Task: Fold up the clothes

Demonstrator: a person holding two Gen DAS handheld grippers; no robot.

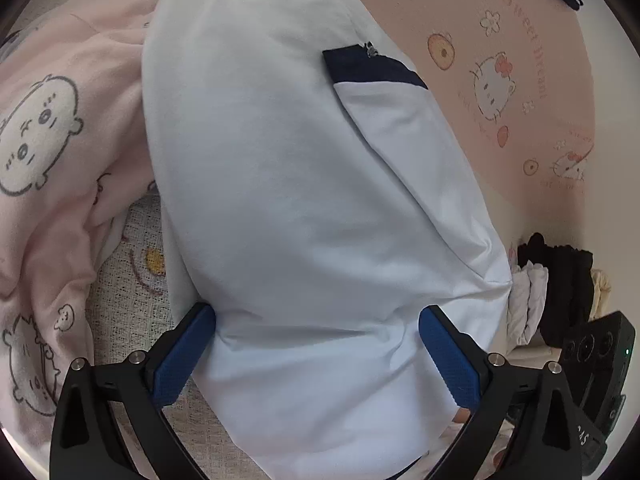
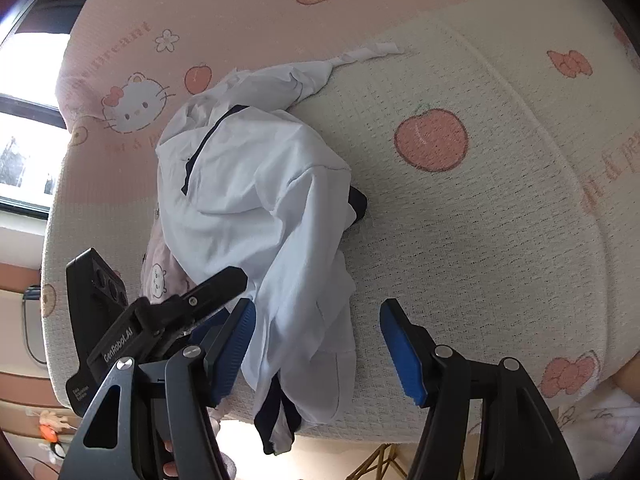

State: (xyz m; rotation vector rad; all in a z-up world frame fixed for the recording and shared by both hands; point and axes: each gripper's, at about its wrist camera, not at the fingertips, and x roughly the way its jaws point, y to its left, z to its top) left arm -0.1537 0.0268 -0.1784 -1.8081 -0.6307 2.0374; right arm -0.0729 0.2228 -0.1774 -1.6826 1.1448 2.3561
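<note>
Garment point(image 1: 304, 208) lies lengthwise, running straight away from left gripper point(image 1: 316, 360).

I see a white garment point(image 2: 256, 208) with navy trim lying crumpled on the bed point(image 2: 480, 220), one end drooping over its edge.

Both grippers point steeply downward: the left gripper point(image 1: 318, 350) has its jaws spread wide, the right gripper point(image 2: 318, 346) parted.
</note>
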